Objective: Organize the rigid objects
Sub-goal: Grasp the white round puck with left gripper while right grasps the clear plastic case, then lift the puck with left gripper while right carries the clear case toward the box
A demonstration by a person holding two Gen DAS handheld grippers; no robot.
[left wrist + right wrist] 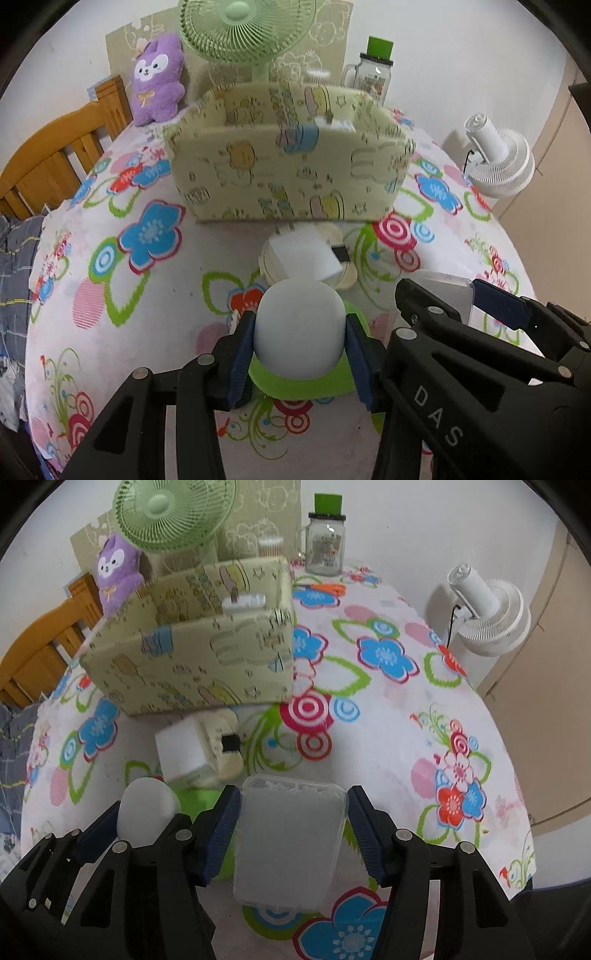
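Now two grippers are working side by side. One left gripper [299,354] is pinching one white egg-shaped thing [299,325], with its long axis pointing away toward the box [284,166]. One right gripper [291,834] is clamping one frosted case [288,842], long side pointing the same way, both above the tabletop [388,738]. One white charger [306,258] on one cream disc [343,280] is lying before the box. Behind are standing two fans, one jar [325,542] and one purple plush [157,77].

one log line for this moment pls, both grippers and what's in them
left gripper: shut on white dome object | right gripper: shut on clear plastic case | storage box: ahead on table | white charger: before box
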